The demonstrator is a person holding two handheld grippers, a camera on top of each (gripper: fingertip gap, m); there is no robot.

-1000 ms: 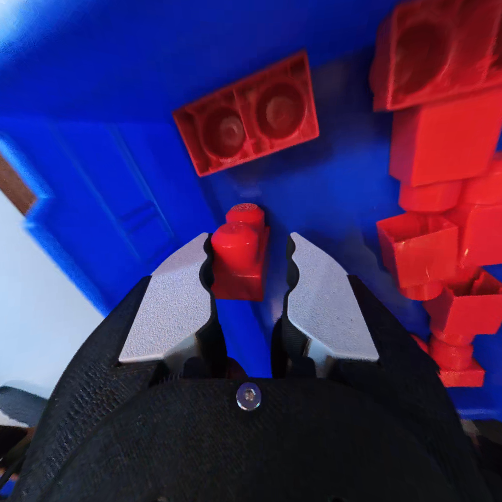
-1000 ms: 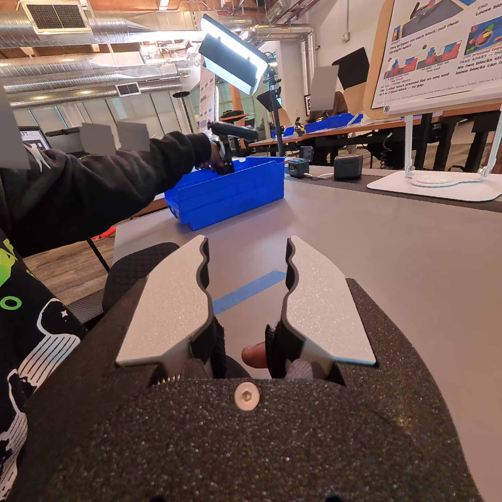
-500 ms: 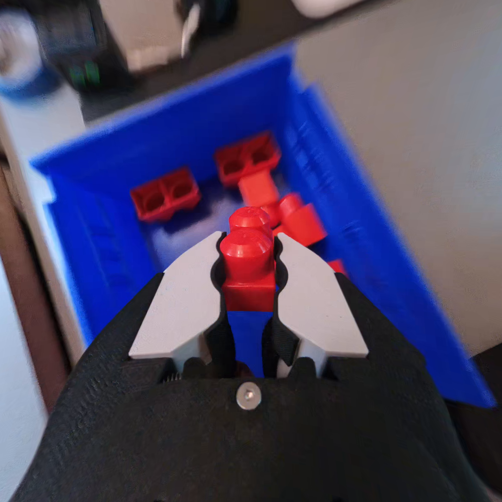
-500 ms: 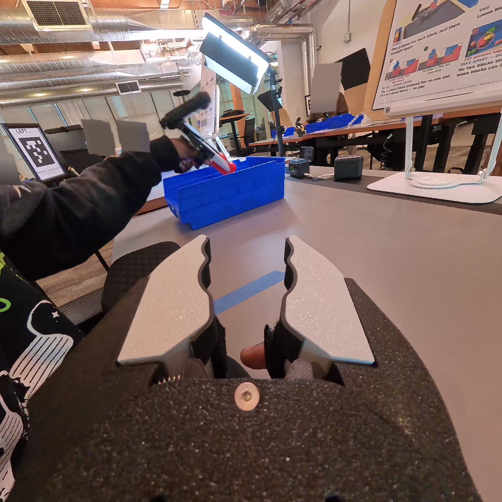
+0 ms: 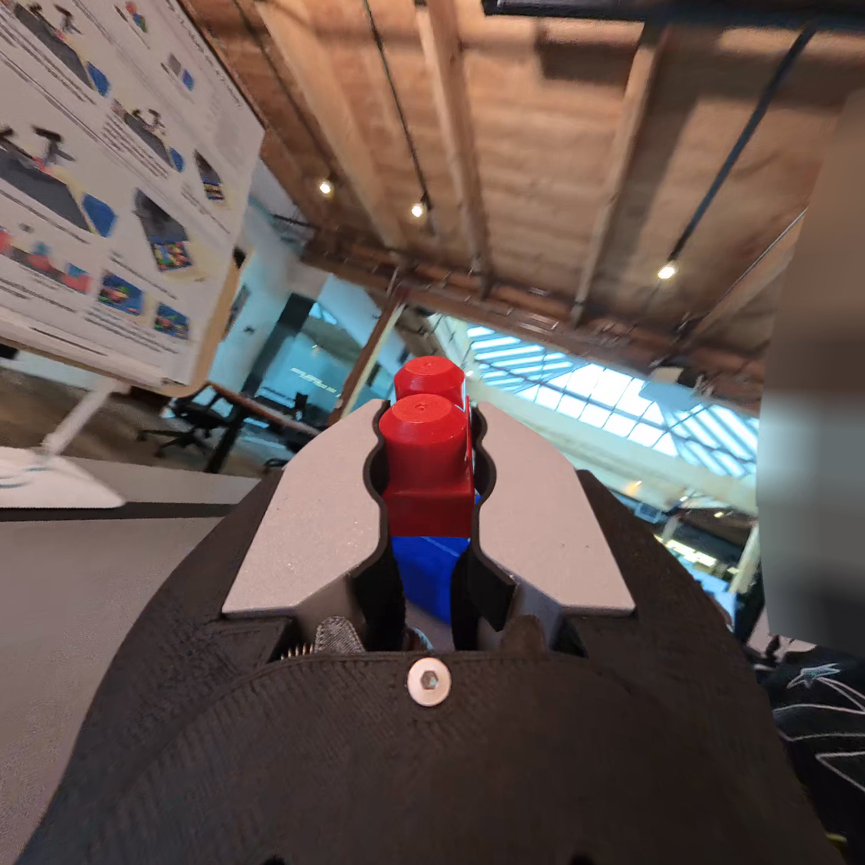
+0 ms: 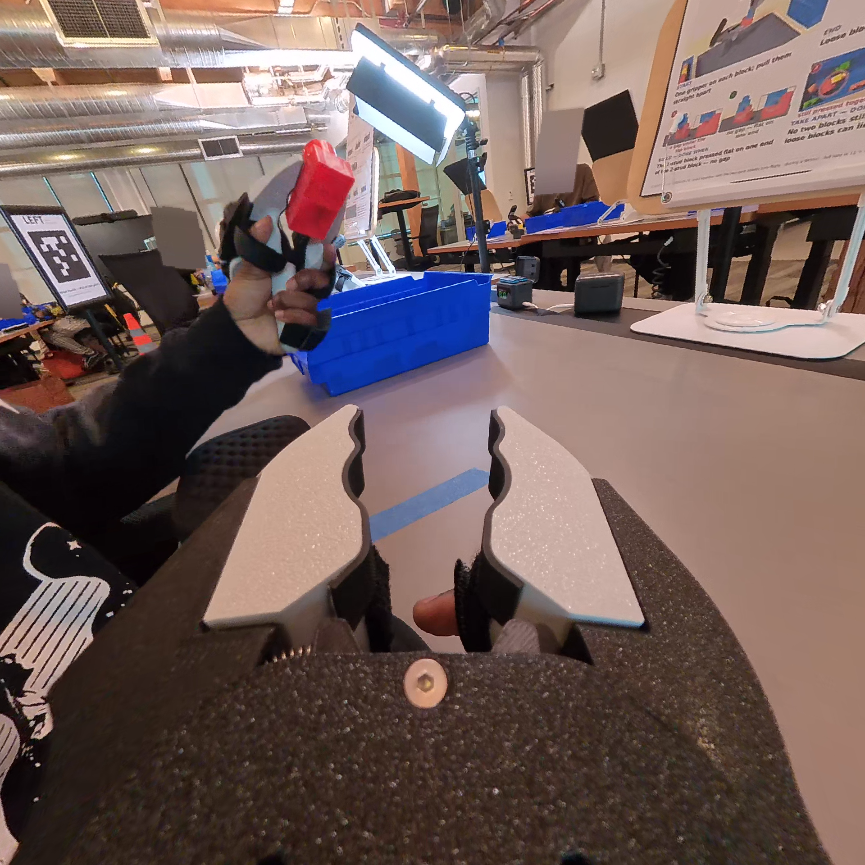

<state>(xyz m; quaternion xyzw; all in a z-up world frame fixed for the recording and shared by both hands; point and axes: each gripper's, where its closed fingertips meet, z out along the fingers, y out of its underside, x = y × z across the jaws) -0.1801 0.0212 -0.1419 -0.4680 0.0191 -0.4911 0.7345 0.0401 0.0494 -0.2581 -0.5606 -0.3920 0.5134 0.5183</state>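
My left gripper (image 5: 428,412) is shut on a red two-stud block (image 5: 426,449), with both pads pressed on its sides and the studs pointing away from the camera. A blue piece (image 5: 428,575) shows just under the red block, between the fingers. In the right wrist view the left gripper (image 6: 299,224) is raised in a person's hand (image 6: 262,290) above the blue bin (image 6: 402,327), with the red block (image 6: 320,187) at its tip. My right gripper (image 6: 426,421) is open and empty, low over the grey table (image 6: 655,444).
A strip of blue tape (image 6: 428,503) lies on the table ahead of the right gripper. A white stand base (image 6: 749,327) carries an instruction board (image 6: 758,93) at the far right. Small black devices (image 6: 599,292) sit behind the bin. A black chair back (image 6: 234,458) is at the left.
The left gripper's pads closed on the red block inside the bin, then lifted it out and tilted up toward the ceiling. The right gripper stayed in place, open.
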